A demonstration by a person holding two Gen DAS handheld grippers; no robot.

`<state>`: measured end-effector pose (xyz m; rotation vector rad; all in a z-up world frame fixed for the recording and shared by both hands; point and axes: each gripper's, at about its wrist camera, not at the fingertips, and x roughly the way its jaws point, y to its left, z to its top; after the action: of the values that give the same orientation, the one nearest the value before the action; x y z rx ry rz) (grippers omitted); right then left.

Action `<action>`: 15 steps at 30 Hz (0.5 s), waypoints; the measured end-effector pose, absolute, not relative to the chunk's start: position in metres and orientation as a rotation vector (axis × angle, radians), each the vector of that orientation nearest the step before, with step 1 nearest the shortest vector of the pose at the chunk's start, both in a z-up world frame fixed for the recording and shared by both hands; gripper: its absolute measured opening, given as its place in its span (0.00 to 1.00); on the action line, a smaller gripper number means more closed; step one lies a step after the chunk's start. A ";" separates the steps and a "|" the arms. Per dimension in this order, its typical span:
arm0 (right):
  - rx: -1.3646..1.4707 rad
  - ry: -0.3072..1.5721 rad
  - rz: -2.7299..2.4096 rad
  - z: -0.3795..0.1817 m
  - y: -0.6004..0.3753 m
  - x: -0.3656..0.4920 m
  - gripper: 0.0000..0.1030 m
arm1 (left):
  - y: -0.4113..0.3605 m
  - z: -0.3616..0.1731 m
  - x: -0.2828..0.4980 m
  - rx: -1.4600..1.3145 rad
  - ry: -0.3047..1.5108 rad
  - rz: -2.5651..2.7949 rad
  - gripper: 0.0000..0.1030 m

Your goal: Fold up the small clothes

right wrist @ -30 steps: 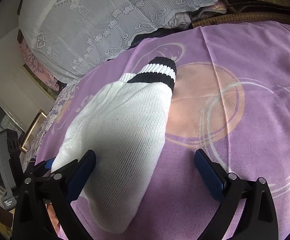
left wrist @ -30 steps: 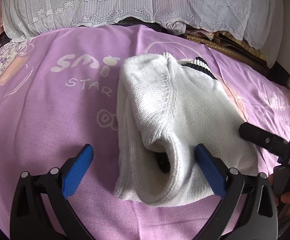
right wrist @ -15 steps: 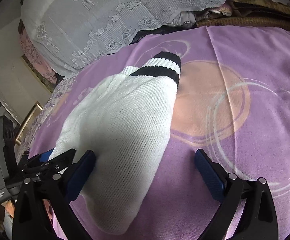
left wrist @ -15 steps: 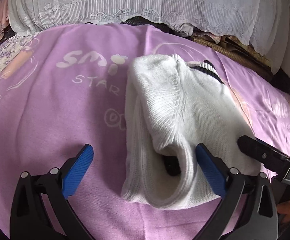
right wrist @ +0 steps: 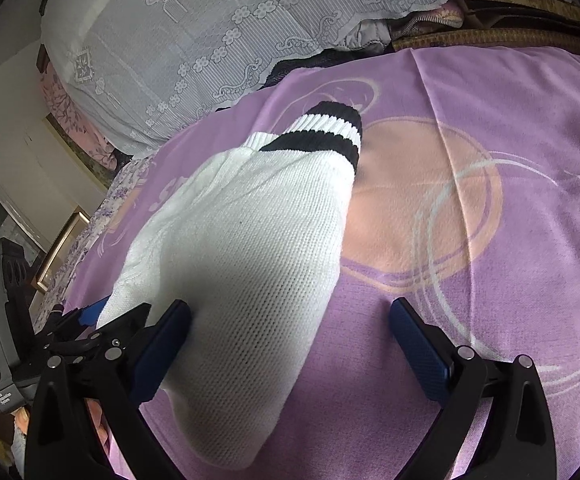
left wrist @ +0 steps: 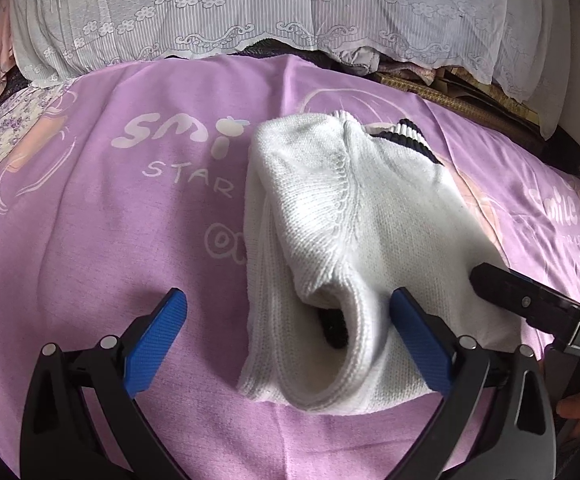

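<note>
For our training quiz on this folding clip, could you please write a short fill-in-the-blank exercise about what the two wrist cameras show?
1. The white knitted sweater lies on a bedspread whose colour is ____.
2. The sweater's ribbed cuff carries stripes whose colour is ____.
3. The jaws of the left gripper and of the right gripper both stand ____.
4. Behind the bedspread hangs a white cloth made of ____.

Missing words: purple; black; open; lace
</note>
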<state>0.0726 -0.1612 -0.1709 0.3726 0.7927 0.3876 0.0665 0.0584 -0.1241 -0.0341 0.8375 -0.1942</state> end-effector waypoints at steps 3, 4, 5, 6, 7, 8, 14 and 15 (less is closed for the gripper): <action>0.380 0.793 0.391 -0.171 -0.162 0.072 0.97 | 0.057 -0.124 0.065 -0.045 0.847 -0.234 0.95; 0.383 0.793 0.392 -0.171 -0.162 0.072 0.97 | 0.057 -0.124 0.065 -0.052 0.850 -0.247 0.95; 0.385 0.792 0.393 -0.172 -0.163 0.072 0.97 | 0.057 -0.123 0.065 -0.064 0.854 -0.266 0.95; 0.388 0.792 0.395 -0.172 -0.163 0.072 0.97 | 0.058 -0.124 0.065 -0.081 0.861 -0.286 0.95; 0.393 0.792 0.397 -0.172 -0.163 0.072 0.97 | 0.059 -0.124 0.065 -0.097 0.867 -0.301 0.95; 0.398 0.790 0.399 -0.171 -0.164 0.072 0.97 | 0.061 -0.124 0.066 -0.121 0.875 -0.321 0.95; 0.451 0.765 0.406 -0.169 -0.172 0.070 0.97 | 0.073 -0.123 0.073 -0.254 0.905 -0.420 0.95; 0.471 0.764 0.412 -0.169 -0.175 0.071 0.97 | 0.074 -0.123 0.076 -0.269 0.909 -0.435 0.95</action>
<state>0.0711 -0.1749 -0.1689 0.4709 0.7643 0.4117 0.0761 0.0738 -0.1229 -0.2690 0.9092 -0.4346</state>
